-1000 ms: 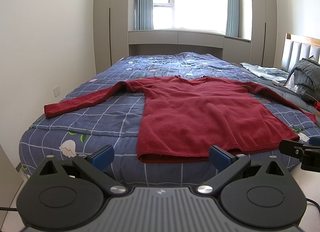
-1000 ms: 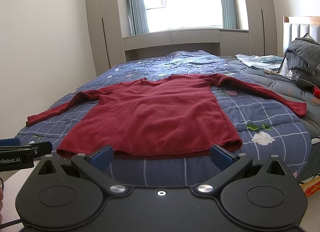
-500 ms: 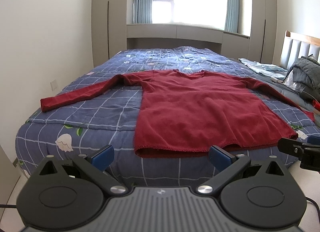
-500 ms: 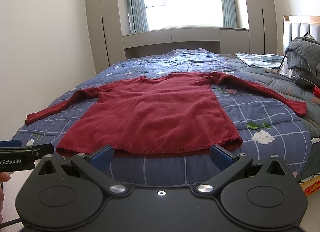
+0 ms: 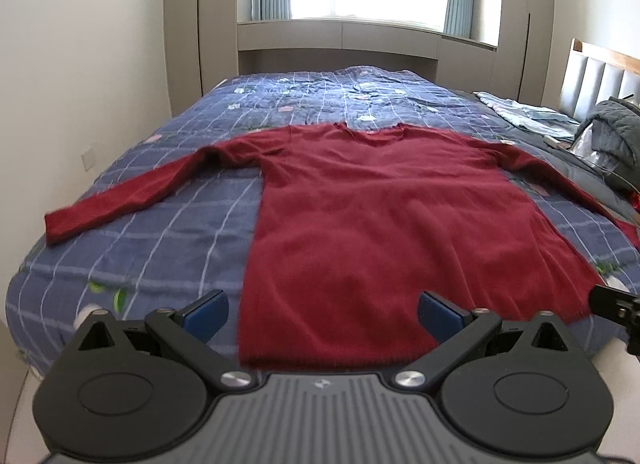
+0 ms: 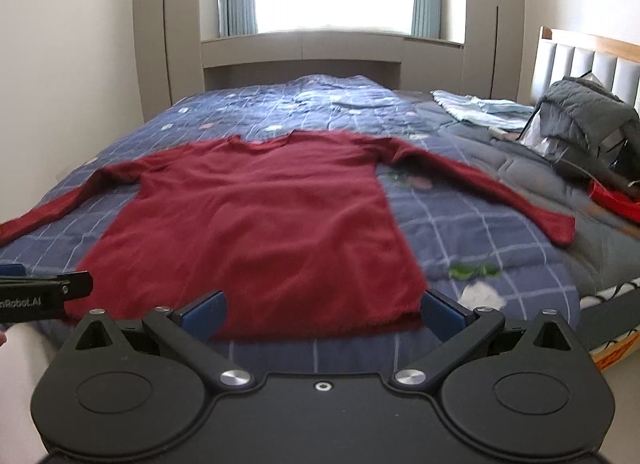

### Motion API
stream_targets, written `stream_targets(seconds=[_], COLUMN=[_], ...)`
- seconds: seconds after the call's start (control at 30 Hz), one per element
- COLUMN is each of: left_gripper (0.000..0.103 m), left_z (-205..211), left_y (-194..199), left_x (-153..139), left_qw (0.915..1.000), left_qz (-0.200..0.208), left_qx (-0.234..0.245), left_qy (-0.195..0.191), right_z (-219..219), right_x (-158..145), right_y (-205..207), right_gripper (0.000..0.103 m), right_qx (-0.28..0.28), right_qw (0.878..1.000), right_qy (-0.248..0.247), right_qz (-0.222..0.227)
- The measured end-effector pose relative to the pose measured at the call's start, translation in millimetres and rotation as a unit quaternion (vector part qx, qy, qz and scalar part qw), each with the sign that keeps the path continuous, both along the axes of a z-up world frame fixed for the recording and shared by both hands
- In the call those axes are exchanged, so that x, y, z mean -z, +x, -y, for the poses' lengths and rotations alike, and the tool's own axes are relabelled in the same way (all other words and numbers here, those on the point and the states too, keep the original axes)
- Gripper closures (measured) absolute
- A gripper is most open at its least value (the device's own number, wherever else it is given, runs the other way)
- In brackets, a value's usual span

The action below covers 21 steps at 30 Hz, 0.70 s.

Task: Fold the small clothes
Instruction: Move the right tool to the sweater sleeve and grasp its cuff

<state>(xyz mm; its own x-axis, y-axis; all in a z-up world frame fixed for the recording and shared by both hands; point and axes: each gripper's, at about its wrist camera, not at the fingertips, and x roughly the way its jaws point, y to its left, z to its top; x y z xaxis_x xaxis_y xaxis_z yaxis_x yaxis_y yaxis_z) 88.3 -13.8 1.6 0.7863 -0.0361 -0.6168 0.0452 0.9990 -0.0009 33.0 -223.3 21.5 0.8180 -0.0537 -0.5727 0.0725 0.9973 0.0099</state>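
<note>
A dark red long-sleeved sweater [image 5: 392,223] lies flat on the bed, hem toward me, both sleeves spread out to the sides. It also shows in the right wrist view [image 6: 260,223]. My left gripper [image 5: 322,314] is open and empty, just above the hem near the sweater's lower left corner. My right gripper [image 6: 322,314] is open and empty, just above the hem near the lower right corner. The right gripper's tip [image 5: 616,304] shows at the right edge of the left wrist view. The left gripper's tip [image 6: 44,296] shows at the left edge of the right wrist view.
The bed has a blue checked quilt [image 5: 160,248] with flower prints. A grey jacket [image 6: 588,123] and light blue folded cloth [image 6: 476,111] lie near the headboard [image 6: 592,63] at right. A red item [image 6: 612,199] lies by the jacket. White wall at left, wardrobes and window behind.
Both grippers have moved forward and higher toward the bed, so the sweater's hem now lies between their open fingers. The sweater has not moved.
</note>
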Motion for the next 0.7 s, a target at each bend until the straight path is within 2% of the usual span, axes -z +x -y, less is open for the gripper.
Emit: stream_targets(seconds=[0.2, 0.37, 0.53, 0.7], left_gripper=[0.0, 0.0, 0.0, 0.0], left_z=[7.4, 13.7, 31.0, 59.5], left_y=[36.5, 71.4, 111.4, 152.6], left_x=[-10.5, -14.9, -15.9, -17.6], left_qw=[0.9999, 0.9999, 0.9994, 0.999], left_qz=[0.001, -0.01, -0.016, -0.021], left_qx=[-0.004, -0.008, -0.023, -0.011], left_qy=[0.01, -0.002, 0.019, 0.037], right_z=[17.3, 37.3, 61.2, 90.3], right_x=[-6.6, -0.5, 11.3, 25.8], right_y=[28.8, 62.4, 92.2, 120.5], right_gripper=[0.0, 0.0, 0.0, 0.0], right_qx=[0.012, 0.032, 0.059, 0.086], right_qw=[1.0, 0.999, 0.998, 0.996], right_qy=[-0.006, -0.005, -0.005, 0.018], right_qz=[0.01, 0.011, 0.004, -0.01])
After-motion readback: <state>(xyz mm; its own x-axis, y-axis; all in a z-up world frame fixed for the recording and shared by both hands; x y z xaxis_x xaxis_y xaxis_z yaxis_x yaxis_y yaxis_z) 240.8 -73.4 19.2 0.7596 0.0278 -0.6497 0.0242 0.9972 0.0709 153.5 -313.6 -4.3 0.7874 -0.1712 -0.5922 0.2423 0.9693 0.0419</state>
